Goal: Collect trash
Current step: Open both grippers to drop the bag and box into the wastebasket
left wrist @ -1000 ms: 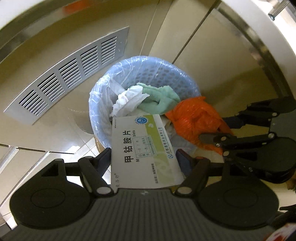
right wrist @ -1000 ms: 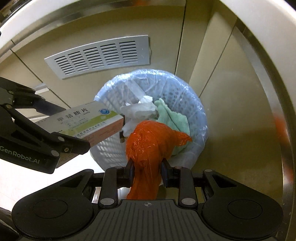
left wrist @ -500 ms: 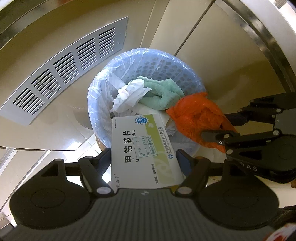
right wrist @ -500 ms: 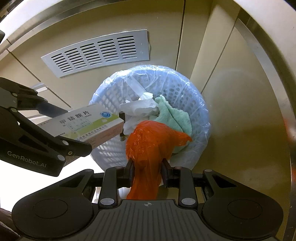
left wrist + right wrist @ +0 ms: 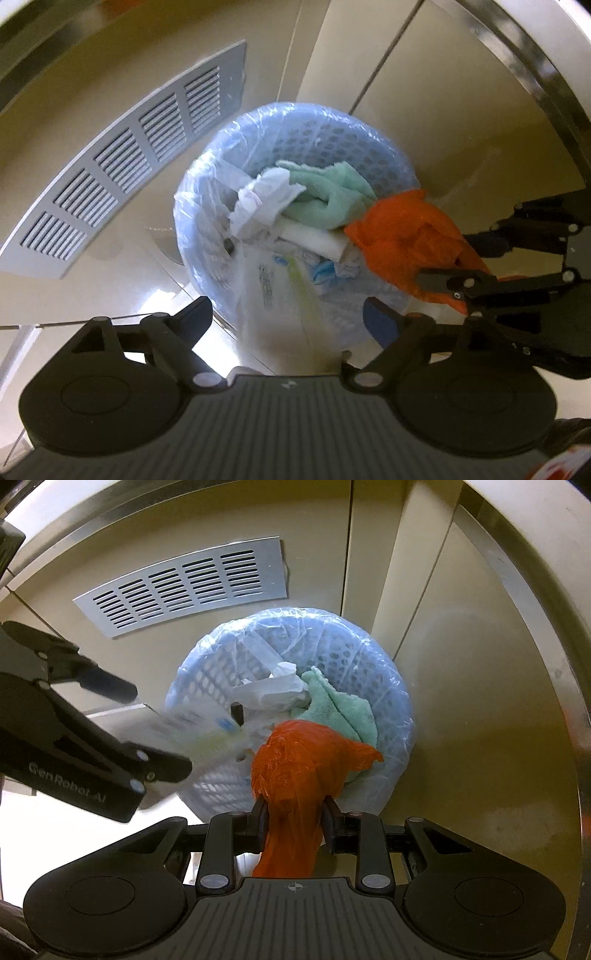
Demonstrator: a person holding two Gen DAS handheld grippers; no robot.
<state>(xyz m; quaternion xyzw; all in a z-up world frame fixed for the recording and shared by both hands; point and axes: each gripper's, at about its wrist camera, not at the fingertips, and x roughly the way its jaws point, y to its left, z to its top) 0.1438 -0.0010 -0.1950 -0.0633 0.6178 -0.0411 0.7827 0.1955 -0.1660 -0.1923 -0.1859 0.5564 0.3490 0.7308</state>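
A silver louvred vent grille (image 5: pixel 125 173) is set into the beige wall panel (image 5: pixel 461 701) at ten o'clock of the view. A dark vertical seam (image 5: pixel 384 55) splits the panels at one o'clock. A polished metal rail (image 5: pixel 524 602) curves along the right.

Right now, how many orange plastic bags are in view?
1: the orange bag is pinched in the right claw over the bin's near rim. Others may be buried.

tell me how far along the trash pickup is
Done: green cloth and white tissue lie in the lined bin. In hand: the open left gripper has the blurred medicine box dropping; the right gripper grips the orange bag. Left: release that.
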